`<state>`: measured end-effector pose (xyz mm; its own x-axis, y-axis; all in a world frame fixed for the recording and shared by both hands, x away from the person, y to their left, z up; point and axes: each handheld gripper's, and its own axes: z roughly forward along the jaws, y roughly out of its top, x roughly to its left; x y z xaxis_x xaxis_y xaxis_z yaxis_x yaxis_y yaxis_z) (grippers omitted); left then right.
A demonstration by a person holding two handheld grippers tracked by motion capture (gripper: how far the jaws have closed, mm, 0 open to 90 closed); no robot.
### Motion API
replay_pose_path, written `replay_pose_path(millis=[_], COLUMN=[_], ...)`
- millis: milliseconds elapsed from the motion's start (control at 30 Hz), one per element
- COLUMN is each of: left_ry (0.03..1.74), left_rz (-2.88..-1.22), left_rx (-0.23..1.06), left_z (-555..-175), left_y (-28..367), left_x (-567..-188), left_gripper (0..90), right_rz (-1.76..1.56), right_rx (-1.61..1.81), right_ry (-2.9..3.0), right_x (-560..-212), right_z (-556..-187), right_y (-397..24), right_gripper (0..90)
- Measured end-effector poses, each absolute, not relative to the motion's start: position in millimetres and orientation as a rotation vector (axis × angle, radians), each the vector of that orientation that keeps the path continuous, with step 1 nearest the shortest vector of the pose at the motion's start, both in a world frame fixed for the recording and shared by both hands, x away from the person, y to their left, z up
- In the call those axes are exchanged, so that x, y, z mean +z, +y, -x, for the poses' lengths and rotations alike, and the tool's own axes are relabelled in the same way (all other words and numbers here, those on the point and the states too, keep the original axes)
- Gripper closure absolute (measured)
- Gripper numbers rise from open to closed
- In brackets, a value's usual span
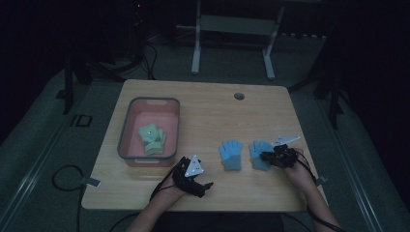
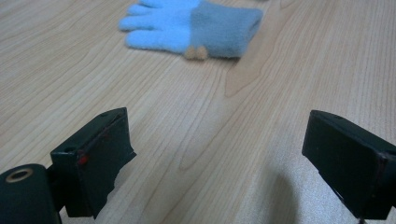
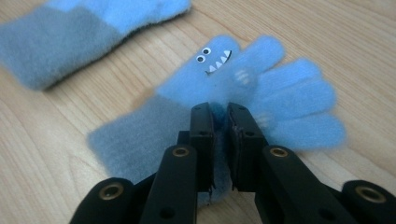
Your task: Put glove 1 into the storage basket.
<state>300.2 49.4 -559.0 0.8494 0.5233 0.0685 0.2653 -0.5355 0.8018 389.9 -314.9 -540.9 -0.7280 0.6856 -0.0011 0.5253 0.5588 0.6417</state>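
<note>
Blue fleece shows between the jaws of the right gripper (image 3: 220, 122), which are pinched almost together on a fold of the right glove (image 3: 243, 93), near where its grey cuff meets the blue palm. That grip point makes sense: taken near the middle, the glove should lift in balance instead of dangling by a finger. This glove has a little face with white teeth stitched on it, and it lies flat on the bench (image 1: 203, 101), fingers pointing far, at the near right.

Just left of it, close but apart, lies the left glove (image 1: 230, 154), its match, also flat with fingers far and cuff near. Seen from the left gripper, it lies on its side across the far end of that view, with 2 small tan bobbles at the cuff seam.

The left gripper (image 1: 197, 180) rests at the near edge, left of both gloves, jaws spread wide over bare wood and holding nothing. It appears to be waiting its turn, already aimed at the left glove and clear of the right hand's work.

At the far left sits a pink bin (image 1: 126, 135) with a grey rim, and in it a yellow-green pair (image 1: 152, 137) of gloves is stacked. That suggests the work is sorting gloves into the bin, so the 2 blue ones are likely laid side by side ready to be taken there.
</note>
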Motion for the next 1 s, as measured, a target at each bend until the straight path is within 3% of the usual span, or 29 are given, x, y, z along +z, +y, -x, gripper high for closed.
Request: replay_pose_path(millis=[267,633,1000], left_ry=[0.573,0.572,0.569], left_rz=[-2.155,-2.153,-2.151], left_rx=[0.380,0.383,0.382], left_z=[-301,-301,-301], left_y=[50,50,51], left_x=[-559,-558,-558], left_gripper=[8.0,8.0,8.0], right_rz=[-1.027,-0.846,-0.737], right_rx=[0.999,1.193,1.221], right_ry=[2.536,2.516,2.649], right_x=[-524,-459,-478], right_z=[-390,-384,-389], right_y=[-319,-288,-241], right_gripper=[83.6,83.6,83.5])
